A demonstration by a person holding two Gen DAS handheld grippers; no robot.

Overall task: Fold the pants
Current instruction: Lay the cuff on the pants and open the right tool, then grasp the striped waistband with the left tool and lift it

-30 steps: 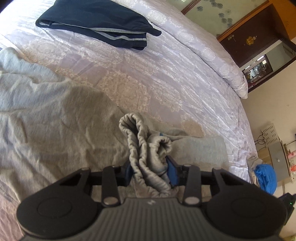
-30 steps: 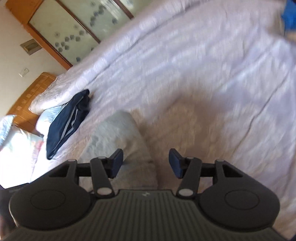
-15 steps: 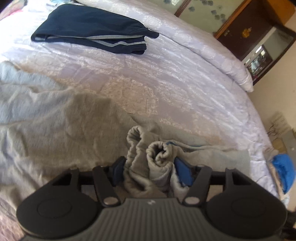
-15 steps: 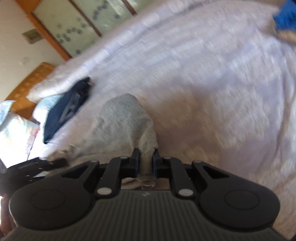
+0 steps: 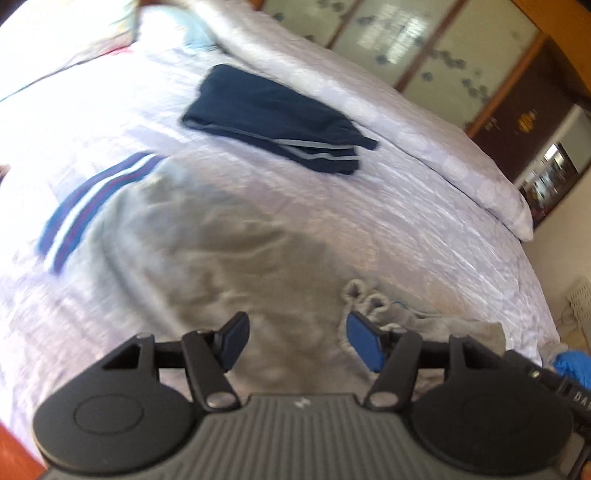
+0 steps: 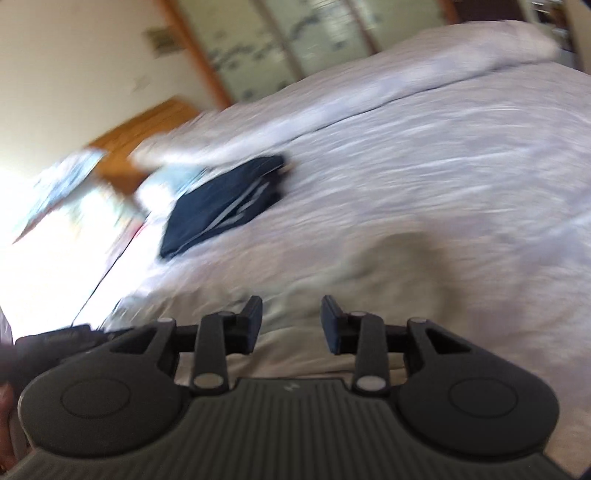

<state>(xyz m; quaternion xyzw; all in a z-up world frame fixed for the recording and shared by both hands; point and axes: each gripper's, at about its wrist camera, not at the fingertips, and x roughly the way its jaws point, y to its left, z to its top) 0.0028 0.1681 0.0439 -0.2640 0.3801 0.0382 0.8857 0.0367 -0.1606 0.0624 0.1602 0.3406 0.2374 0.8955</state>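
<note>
Covering nearly everything in both views, the bed point(image 5: 424, 229) wears a pale lilac patterned quilt whose folded-over edge runs along the far side, with pillows point(image 5: 155, 22) bunched at its head end. Next in size, the grey pants point(image 5: 207, 236) lie spread and rumpled on the near part of the bed, reaching to its near edge under both tools; a blue, white and red striped band point(image 5: 92, 206) shows at their far left end, and a gathered, ruffled cuff or waistband point(image 5: 365, 295) sits bunched up at their right end. In the right wrist view the same grey cloth point(image 6: 369, 295) is blurred but fills the area in front of the tool. Well apart from them, towards the far side of the bed near the pillows, a pair of folded navy pants point(image 5: 273, 118) with pale side stripes lies flat. The left gripper point(image 5: 297, 341) hangs over the grey cloth with its jaws spread and nothing between them, the ruffled bunch just beyond its right finger. The right gripper point(image 6: 291, 323) also hovers above the grey fabric, its jaws parted and opening, gripping nothing. A blue object point(image 5: 572, 369) shows off the bed at the right edge.
</note>
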